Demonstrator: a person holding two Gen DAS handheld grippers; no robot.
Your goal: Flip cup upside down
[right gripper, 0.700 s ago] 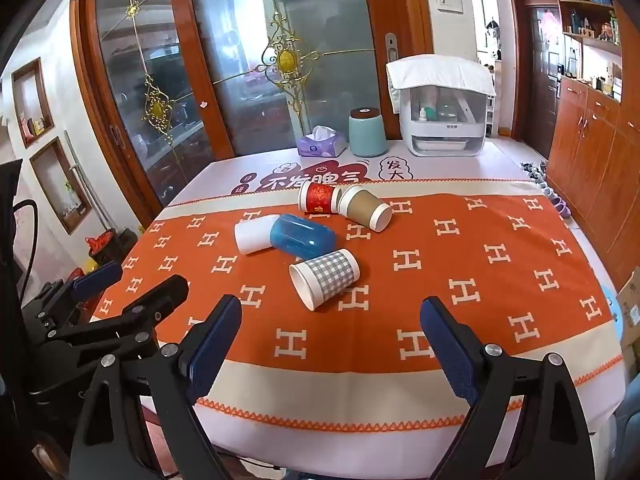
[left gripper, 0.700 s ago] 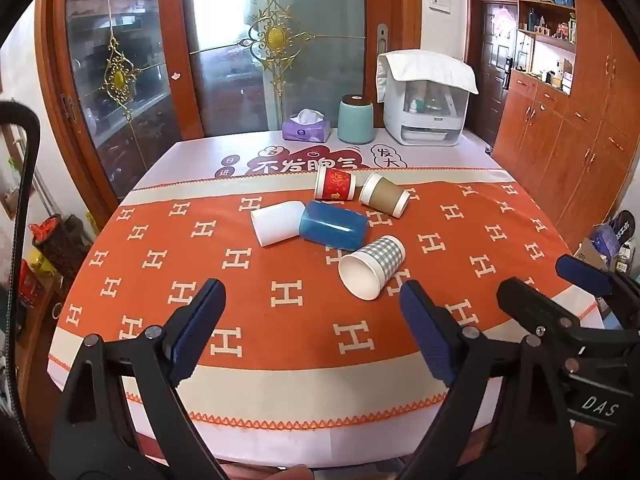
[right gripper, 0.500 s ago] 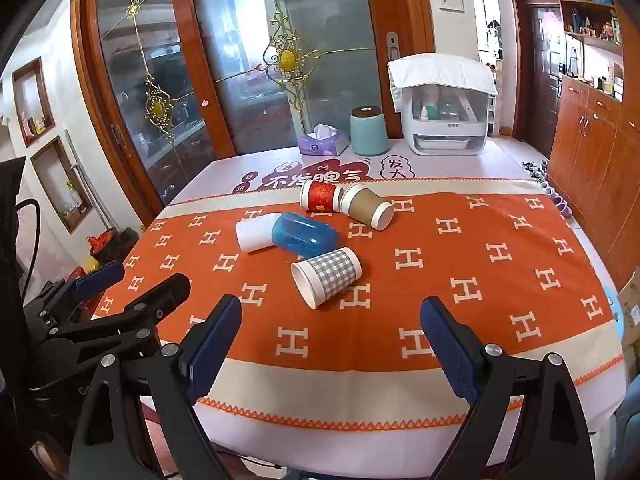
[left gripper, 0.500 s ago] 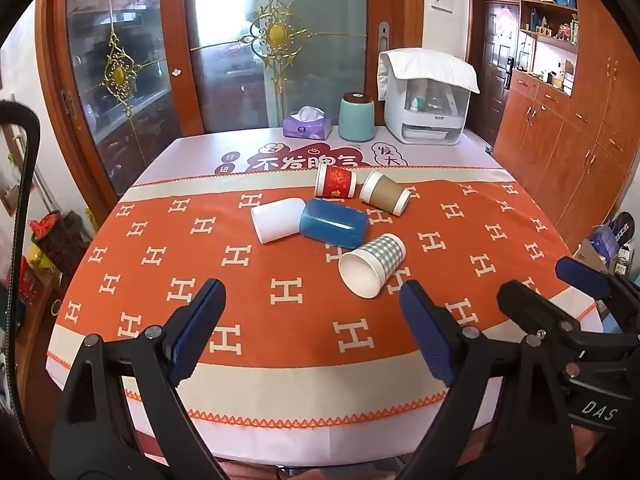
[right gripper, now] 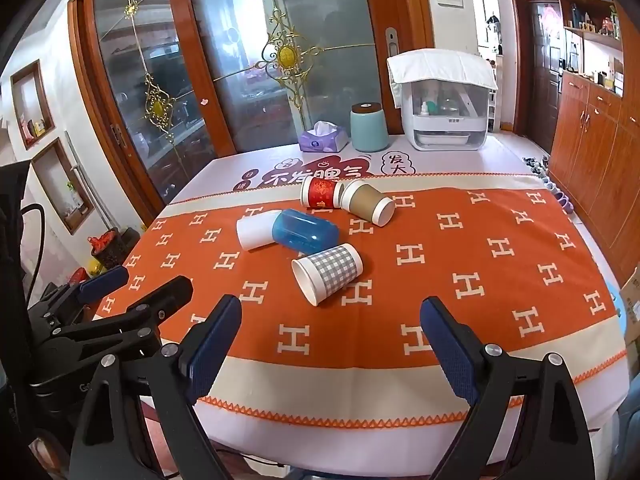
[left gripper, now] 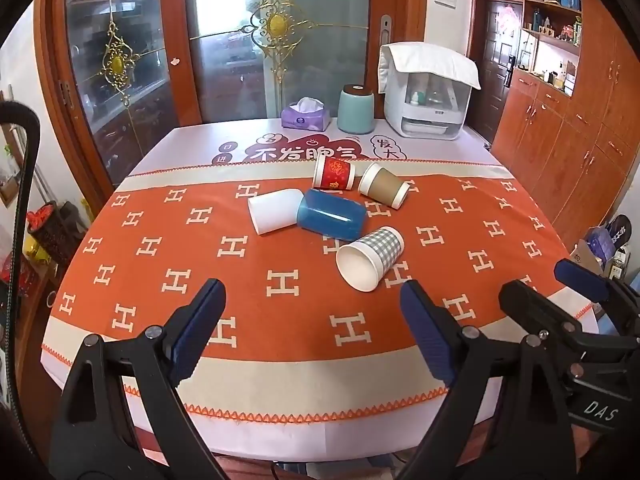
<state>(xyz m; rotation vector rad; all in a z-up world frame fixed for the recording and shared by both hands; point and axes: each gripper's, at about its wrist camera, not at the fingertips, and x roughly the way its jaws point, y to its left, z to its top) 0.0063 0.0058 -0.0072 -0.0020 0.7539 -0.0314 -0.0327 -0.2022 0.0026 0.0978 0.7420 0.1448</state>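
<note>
Several cups lie on their sides on the orange tablecloth (left gripper: 160, 272): a checked paper cup (left gripper: 370, 258) (right gripper: 328, 274) nearest me, a blue cup (left gripper: 332, 220) (right gripper: 305, 233), a white cup (left gripper: 274, 211) (right gripper: 256, 230), a red cup (left gripper: 334, 173) (right gripper: 320, 193) and a brown cup (left gripper: 383, 186) (right gripper: 366, 202). My left gripper (left gripper: 312, 332) is open and empty above the table's near edge, short of the cups. My right gripper (right gripper: 330, 344) is open and empty, also near the front edge. Each gripper shows in the other's view, the right one (left gripper: 568, 300) and the left one (right gripper: 124, 300).
At the table's far side stand a purple tissue box (left gripper: 306, 116), a teal canister (left gripper: 356, 109) and a white appliance under a towel (left gripper: 428, 96). Glass doors are behind; wooden cabinets (left gripper: 568, 128) stand to the right.
Both views have shifted slightly, with the cups a little lower in frame. No cup has moved. Both grippers stay open.
</note>
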